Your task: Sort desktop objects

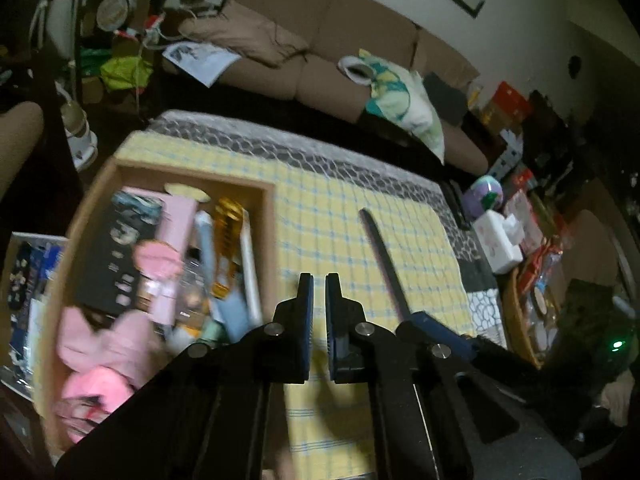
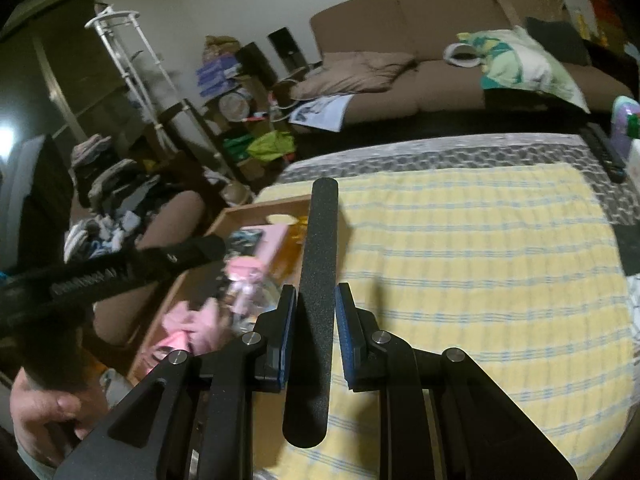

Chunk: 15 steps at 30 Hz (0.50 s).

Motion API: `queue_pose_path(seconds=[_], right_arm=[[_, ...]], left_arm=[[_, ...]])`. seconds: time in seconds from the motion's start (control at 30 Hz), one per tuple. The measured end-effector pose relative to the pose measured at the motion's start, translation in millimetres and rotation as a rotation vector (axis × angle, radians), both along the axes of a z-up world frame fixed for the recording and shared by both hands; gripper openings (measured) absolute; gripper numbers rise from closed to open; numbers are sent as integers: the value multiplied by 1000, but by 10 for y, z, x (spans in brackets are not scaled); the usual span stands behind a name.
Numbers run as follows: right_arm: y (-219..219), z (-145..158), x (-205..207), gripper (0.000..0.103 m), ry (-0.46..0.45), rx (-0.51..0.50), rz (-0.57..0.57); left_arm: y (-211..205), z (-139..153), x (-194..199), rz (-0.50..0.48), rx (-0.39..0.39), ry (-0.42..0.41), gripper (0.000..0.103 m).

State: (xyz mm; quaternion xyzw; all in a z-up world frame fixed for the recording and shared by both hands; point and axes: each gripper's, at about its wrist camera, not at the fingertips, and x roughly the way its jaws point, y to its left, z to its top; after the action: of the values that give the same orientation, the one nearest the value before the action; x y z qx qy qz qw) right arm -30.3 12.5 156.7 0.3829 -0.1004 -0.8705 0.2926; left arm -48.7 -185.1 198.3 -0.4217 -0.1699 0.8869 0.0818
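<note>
My right gripper (image 2: 316, 292) is shut on a long, flat, dark grey strip (image 2: 318, 264) that sticks out forward and back past its blue pads, above the yellow checked cloth (image 2: 480, 260). The left wrist view shows the same strip (image 1: 384, 260) slanting over the cloth (image 1: 340, 208), with the right gripper (image 1: 414, 318) at its near end. My left gripper (image 1: 319, 280) is shut with nothing between its fingers, hanging over the cloth by the right wall of a brown open box (image 1: 272, 216). The box holds several pink, black, gold and white items.
The box (image 2: 240, 210) stands at the cloth's left edge. A white tissue box (image 1: 496, 240) and a basket (image 1: 516, 320) sit at the table's right end, and a black remote (image 2: 604, 152) lies at the far right. A brown sofa (image 2: 440, 76) stands behind. A hand (image 2: 44, 412) holds the left gripper.
</note>
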Motion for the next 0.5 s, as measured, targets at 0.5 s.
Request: queue_pose_path(seconds=[0.5], right_arm=[[4,-92,-55,19,-11,30,-36]], left_arm=[[181,-383,-54,-153,-49,-99,11]])
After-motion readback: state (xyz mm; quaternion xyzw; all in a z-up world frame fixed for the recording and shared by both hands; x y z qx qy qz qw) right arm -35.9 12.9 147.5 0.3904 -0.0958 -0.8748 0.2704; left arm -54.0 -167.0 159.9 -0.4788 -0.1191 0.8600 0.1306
